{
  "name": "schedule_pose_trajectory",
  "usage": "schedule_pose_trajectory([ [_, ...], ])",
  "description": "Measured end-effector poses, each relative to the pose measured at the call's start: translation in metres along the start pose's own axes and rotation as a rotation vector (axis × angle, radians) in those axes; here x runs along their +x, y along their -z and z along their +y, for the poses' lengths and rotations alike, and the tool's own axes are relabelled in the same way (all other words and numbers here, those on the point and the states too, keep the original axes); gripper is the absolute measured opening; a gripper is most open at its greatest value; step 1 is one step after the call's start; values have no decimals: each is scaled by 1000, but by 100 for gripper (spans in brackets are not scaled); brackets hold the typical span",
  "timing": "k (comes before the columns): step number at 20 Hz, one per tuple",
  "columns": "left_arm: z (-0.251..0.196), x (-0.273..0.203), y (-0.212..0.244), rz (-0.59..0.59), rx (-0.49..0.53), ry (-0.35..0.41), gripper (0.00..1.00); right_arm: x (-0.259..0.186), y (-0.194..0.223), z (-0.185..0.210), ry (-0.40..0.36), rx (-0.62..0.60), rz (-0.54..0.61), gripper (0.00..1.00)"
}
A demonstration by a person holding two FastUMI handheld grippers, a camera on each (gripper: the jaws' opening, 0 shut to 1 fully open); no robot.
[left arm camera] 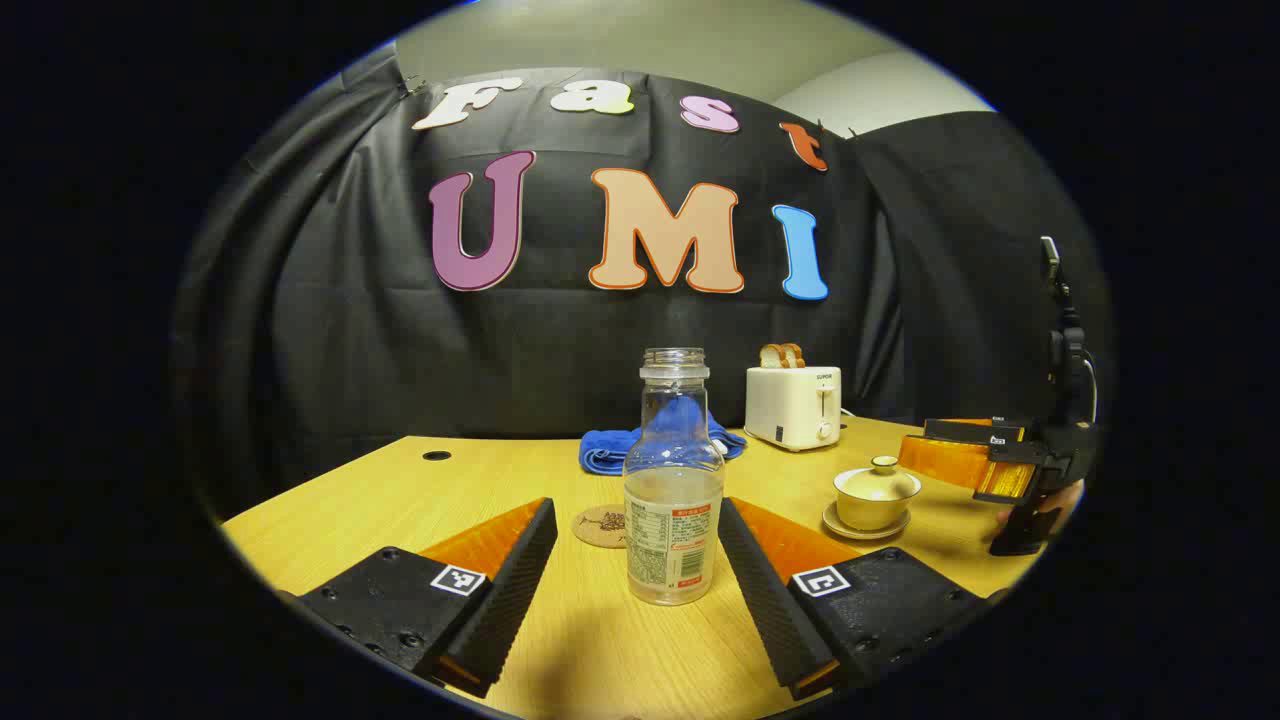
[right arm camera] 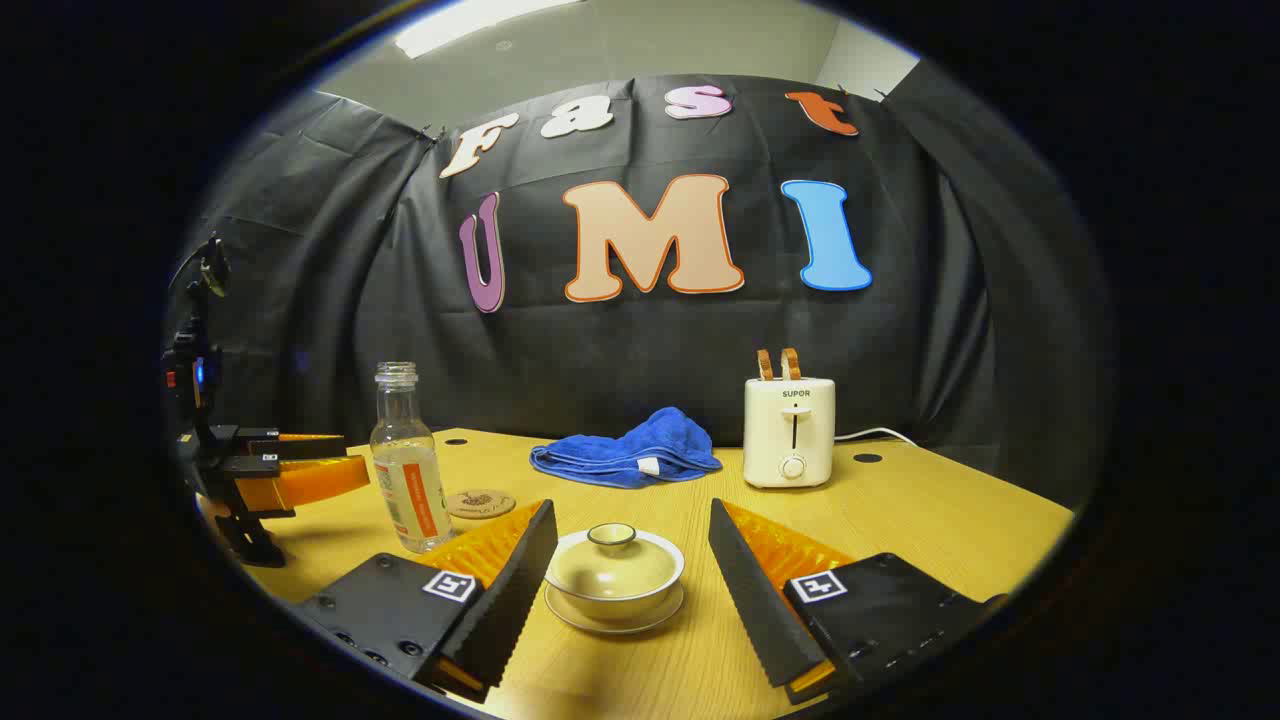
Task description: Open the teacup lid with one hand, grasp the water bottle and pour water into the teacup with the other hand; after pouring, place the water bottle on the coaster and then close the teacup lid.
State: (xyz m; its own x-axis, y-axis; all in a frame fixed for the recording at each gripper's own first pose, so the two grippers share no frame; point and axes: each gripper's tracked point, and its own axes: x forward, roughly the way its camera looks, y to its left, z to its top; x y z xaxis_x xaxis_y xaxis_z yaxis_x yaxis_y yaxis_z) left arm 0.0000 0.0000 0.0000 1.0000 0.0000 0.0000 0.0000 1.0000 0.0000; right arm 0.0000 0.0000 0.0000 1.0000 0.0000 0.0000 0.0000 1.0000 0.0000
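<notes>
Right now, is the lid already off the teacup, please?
No, the lid sits on the teacup, between the open right gripper's fingers.

A white toaster [right arm camera: 790,431] holding bread stands beside a crumpled blue towel [right arm camera: 628,460] on the wooden table [right arm camera: 950,520].

on the wooden table [right arm camera: 900,520]: one uncapped water bottle [left arm camera: 674,480], one lidded teacup [right arm camera: 614,572] on one saucer [right arm camera: 614,616], one coaster [right arm camera: 480,503]. also one blue towel [right arm camera: 630,458] and one toaster [right arm camera: 789,432] holding two slices of bread [right arm camera: 778,363].

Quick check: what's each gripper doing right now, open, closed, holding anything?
Left gripper: open, fingers either side of the water bottle, not touching it.
Right gripper: open, fingers flanking the lidded teacup, holding nothing.
</notes>
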Motion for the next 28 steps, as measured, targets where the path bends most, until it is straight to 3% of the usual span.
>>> schedule_pose_trajectory([
  [1,1,0,1,0,0,0,95,0,0,0,0,0,0,97],
  [3,0,2,0,-2,2,0,95,0,-1,1,0,0,0,93],
  [7,0,2,0,-3,1,0,95,0,-1,1,0,0,0,93],
  [8,0,1,0,-2,1,0,95,1,0,0,0,0,-1,97],
  [9,0,2,1,-2,0,0,95,1,-1,0,0,0,0,93],
  [11,0,3,1,-2,0,0,96,0,-1,0,0,0,0,97],
  [12,1,2,1,-2,0,0,95,0,0,1,0,1,0,93],
  [28,1,3,0,-6,3,1,95,6,2,5,-35,2,14,97],
])
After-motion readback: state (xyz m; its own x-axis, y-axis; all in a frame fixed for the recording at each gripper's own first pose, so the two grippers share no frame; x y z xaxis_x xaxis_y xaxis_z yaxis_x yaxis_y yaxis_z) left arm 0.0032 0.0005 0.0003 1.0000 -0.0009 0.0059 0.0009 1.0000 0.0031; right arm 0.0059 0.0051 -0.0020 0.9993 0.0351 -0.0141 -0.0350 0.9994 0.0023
